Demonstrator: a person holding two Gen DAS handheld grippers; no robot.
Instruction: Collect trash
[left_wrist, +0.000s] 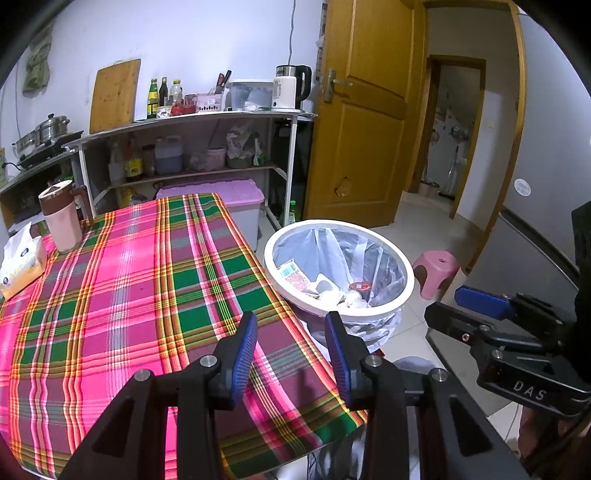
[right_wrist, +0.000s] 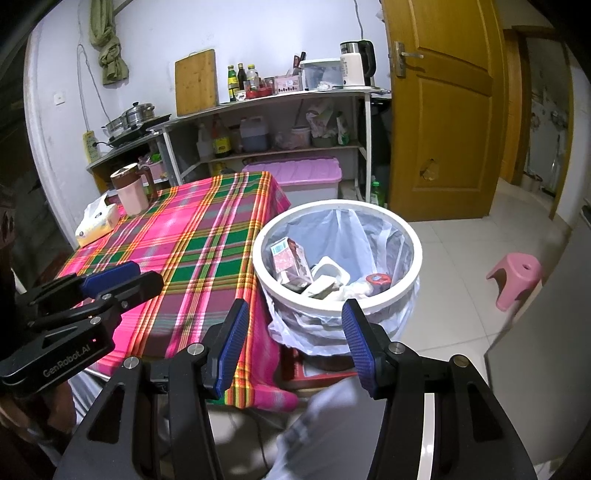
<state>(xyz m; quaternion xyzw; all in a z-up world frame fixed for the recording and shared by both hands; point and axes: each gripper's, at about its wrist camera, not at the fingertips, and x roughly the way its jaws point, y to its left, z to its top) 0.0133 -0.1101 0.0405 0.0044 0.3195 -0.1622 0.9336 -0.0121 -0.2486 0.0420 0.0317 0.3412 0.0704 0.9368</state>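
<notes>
Left gripper (left_wrist: 291, 332) spread wide and holding nothing, hovering over the near right corner of the plaid tablecloth (left_wrist: 140, 295). Right gripper (right_wrist: 293, 321) likewise spread, nothing between its blue pads (right_wrist: 231, 343), poised above the table's edge.

White trash bin (left_wrist: 369, 314) on the floor just beside the table, ahead and to the right of the left gripper, directly ahead of the right one. Lined with a clear plastic bag (right_wrist: 317, 332), spilling over the rim and down the outside. Inside: a pink printed carton (right_wrist: 286, 258), a white tray (right_wrist: 330, 275), a red lid (right_wrist: 378, 278), and crumpled pale scraps, perhaps paper, hard to tell through the fisheye blur.

On the far left of the table, a tissue pack (right_wrist: 98, 221) just beside a pink jug with a brown lid (right_wrist: 129, 194), both well apart from either gripper.

Beyond the table, a metal shelf (right_wrist: 280, 99) with bottles, a kettle (right_wrist: 356, 64) and a cutting board (right_wrist: 195, 83); under it a purple-lidded bin (right_wrist: 295, 173). Small pink stool (right_wrist: 515, 278) on the tiles right of the trash bin, yellow door (right_wrist: 439, 110) behind.
</notes>
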